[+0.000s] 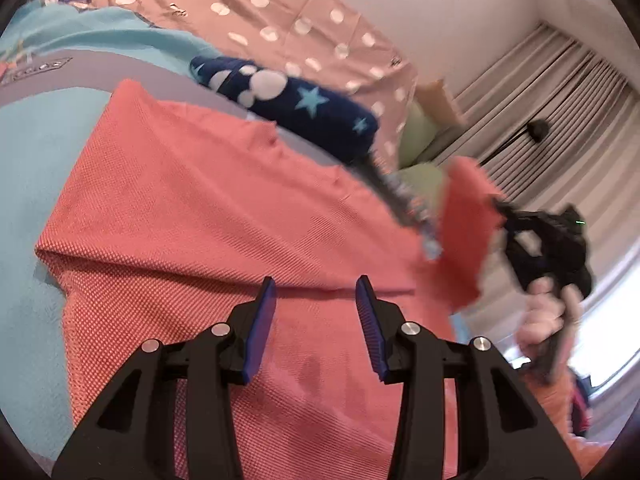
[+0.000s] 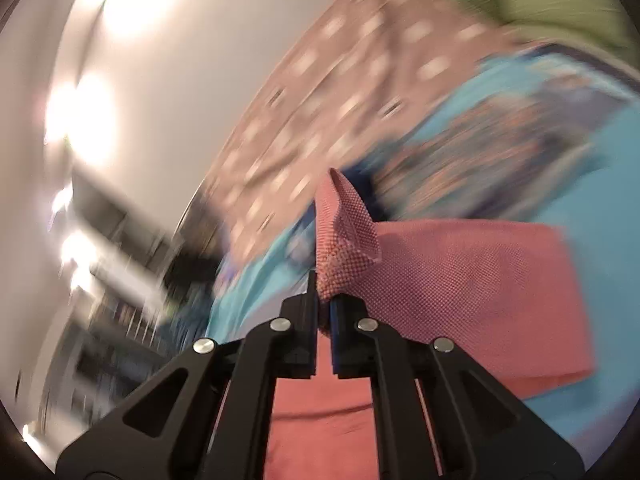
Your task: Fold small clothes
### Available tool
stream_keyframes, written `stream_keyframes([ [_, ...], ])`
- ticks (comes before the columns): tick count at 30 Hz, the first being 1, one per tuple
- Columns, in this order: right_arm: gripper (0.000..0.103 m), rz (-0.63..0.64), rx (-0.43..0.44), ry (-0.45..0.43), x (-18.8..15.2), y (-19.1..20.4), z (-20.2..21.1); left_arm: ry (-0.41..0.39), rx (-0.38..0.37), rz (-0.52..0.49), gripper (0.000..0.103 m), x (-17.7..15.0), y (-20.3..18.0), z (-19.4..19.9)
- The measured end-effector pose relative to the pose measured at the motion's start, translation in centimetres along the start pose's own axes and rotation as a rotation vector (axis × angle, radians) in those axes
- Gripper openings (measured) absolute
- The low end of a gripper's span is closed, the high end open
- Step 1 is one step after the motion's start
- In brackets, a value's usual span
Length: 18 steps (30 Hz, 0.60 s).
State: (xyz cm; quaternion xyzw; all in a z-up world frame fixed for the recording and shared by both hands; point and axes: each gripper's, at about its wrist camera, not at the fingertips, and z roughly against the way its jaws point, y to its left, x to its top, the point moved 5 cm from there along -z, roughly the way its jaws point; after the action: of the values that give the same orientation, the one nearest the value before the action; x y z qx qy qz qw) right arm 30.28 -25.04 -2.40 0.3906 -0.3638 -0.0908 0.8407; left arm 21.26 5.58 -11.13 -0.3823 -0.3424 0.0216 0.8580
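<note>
A coral-pink mesh garment [image 1: 208,208] lies spread on a turquoise blanket [image 1: 28,152]. In the left wrist view my left gripper [image 1: 316,288] hovers open just above the cloth, with nothing between its blue pads. To the right, the right gripper [image 1: 500,208], held in a person's hand [image 1: 548,320], lifts one edge of the garment [image 1: 464,232] off the bed. In the right wrist view my right gripper [image 2: 323,284] is shut on a bunched fold of the pink garment [image 2: 344,236], and the rest of the cloth [image 2: 480,288] trails down to the right over the blanket [image 2: 580,216].
A dark blue garment with stars and white blobs [image 1: 304,108] lies beyond the pink one. A pink spotted sheet [image 1: 280,20] covers the far side of the bed, with green pillows [image 1: 416,132] near it. Curtains [image 1: 560,112] and a white wall [image 1: 440,8] stand behind.
</note>
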Motion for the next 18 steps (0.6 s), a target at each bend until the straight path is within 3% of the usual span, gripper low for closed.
stream_keyframes([
  [3,0.006,0.115,-0.003,0.139,-4.2,3.0,-5.2,-0.032,-0.067,0.008,0.042,0.6,-0.2,0.9],
  [9,0.006,0.282,-0.102,0.325,-11.5,3.5,-9.3,-0.009,-0.14,0.073,0.044,0.9,0.5,0.6],
  [13,0.009,0.367,-0.141,0.356,-13.7,3.5,-9.6,0.017,-0.173,0.093,0.046,0.8,0.4,0.0],
  [18,0.009,0.419,-0.166,0.351,-15.6,3.5,-9.3,0.05,-0.152,0.137,0.05,1.7,0.1,-1.1],
])
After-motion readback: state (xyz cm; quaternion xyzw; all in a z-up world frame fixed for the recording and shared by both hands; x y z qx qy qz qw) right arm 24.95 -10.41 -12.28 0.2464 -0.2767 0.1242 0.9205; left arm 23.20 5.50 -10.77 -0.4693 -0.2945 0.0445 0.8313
